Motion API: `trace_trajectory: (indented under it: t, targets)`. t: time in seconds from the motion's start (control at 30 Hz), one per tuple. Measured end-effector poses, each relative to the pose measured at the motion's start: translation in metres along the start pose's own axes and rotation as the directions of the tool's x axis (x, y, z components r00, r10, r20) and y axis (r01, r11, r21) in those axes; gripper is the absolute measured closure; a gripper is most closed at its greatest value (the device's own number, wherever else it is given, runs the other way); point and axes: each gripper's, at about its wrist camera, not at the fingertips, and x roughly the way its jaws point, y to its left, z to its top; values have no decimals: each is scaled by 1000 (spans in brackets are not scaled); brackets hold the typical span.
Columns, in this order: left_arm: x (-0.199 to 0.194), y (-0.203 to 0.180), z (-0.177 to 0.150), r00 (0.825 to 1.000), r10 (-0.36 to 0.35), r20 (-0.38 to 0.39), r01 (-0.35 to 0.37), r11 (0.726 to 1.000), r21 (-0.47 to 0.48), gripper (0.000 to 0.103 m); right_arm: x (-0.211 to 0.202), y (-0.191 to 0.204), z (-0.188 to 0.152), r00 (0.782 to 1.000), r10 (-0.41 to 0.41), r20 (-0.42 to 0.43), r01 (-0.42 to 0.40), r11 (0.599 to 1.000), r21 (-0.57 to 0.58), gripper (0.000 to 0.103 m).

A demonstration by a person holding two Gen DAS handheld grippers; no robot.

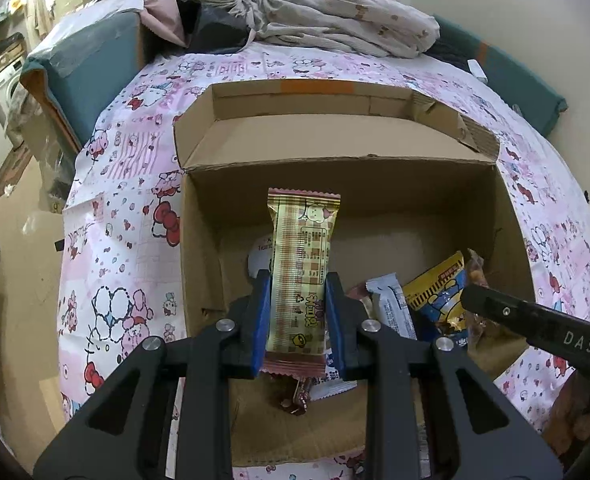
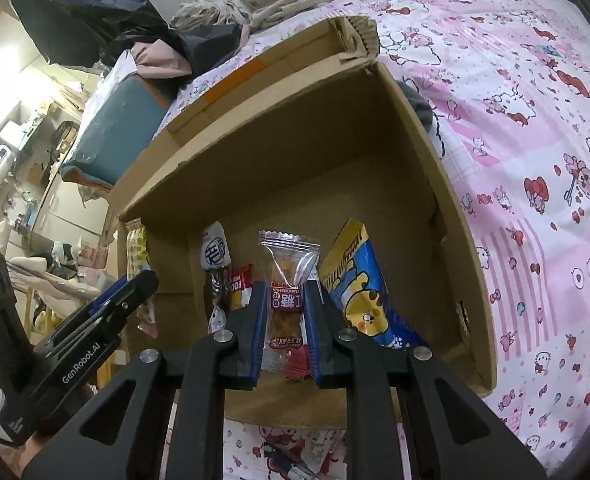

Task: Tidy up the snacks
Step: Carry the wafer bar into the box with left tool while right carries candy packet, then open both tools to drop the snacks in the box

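Listing contents from left to right, with both grippers poised over one open cardboard box (image 1: 223,144) on a pink cartoon-print bedsheet (image 1: 127,184). Item one: left gripper (image 1: 298,312), blue pads pinched narrow on a long cream-and-gold wafer bar wrapper (image 1: 301,264), the bar standing upright between them and reaching toward 12 o'clock above the box floor. Item two, below that bar at 6 o'clock in the left wrist view: a dark brown wrapper (image 1: 297,398) and a white sachet (image 1: 331,386) lying on the box floor. Item three, at 3 o'clock of the bar: a white-and-blue bar wrapper (image 1: 391,308) leaning beside a yellow-and-blue cartoon bear packet (image 1: 441,292), near the right wall of the box. Item four: right gripper (image 2: 284,320), jaws drawn narrow and clamped on a clear sachet with a red label (image 2: 286,300), its crimped top pointing to 12 o'clock. Item five, at 9 o'clock of that sachet in the right wrist view: a white-topped stick packet (image 2: 215,256) and a red-and-white wrapper (image 2: 241,280). The bear packet (image 2: 359,292) stands at 3 o'clock of the sachet. Surroundings: bundled bedding (image 1: 335,16) at 12 o'clock beyond the box, and a teal cushion (image 1: 91,68) at 10 o'clock.
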Motion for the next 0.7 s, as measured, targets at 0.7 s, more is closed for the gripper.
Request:
trace_trajectory:
  t: [0.7]
  targets:
    - [-3,2,-3,999,-48,-5,48,999,-20,55,-4,0,1,999,48,7,-48,999,17,77]
